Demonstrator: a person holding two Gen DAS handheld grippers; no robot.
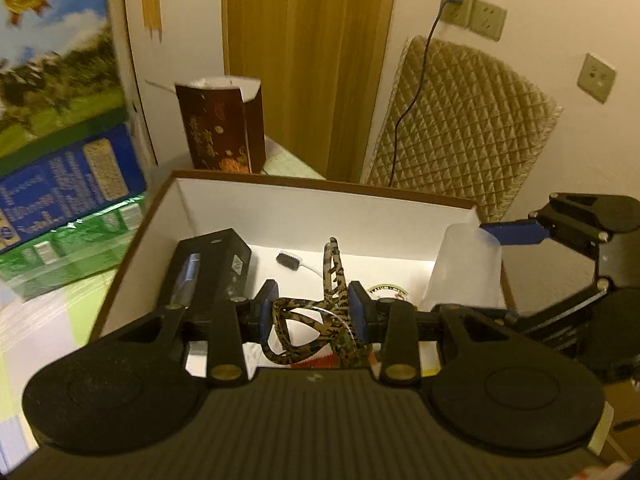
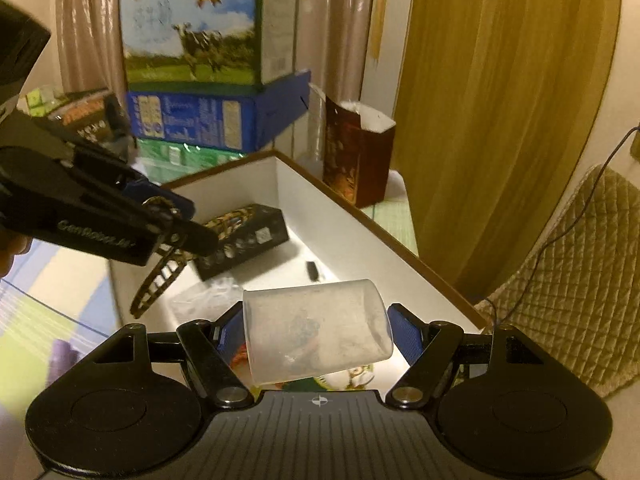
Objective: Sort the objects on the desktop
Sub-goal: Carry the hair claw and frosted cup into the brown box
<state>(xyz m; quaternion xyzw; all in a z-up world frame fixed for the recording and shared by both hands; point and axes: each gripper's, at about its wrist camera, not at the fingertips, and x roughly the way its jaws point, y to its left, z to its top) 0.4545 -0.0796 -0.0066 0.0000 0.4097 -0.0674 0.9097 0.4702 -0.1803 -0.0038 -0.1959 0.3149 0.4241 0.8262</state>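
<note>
My left gripper [image 1: 314, 316] is shut on a pair of tortoiseshell glasses [image 1: 320, 320], held above the white-lined storage box [image 1: 280, 208]. From the right wrist view the same glasses [image 2: 160, 272] hang from the left gripper [image 2: 168, 220] over the box's near left side. My right gripper [image 2: 316, 340] is shut on a translucent plastic cup [image 2: 316, 336] lying sideways between its blue pads, over the box [image 2: 360, 236]. In the left wrist view that cup [image 1: 464, 268] shows at the box's right wall, held by the right gripper [image 1: 496, 236].
Inside the box lie a black carton [image 1: 216, 264], a small brush [image 1: 292, 262] and printed packets. A dark red paper bag [image 1: 224, 128] stands behind it. Stacked cartons [image 2: 212, 80] rise at the left. A quilted cushion [image 1: 460, 128] and yellow curtain [image 2: 500, 120] are at the right.
</note>
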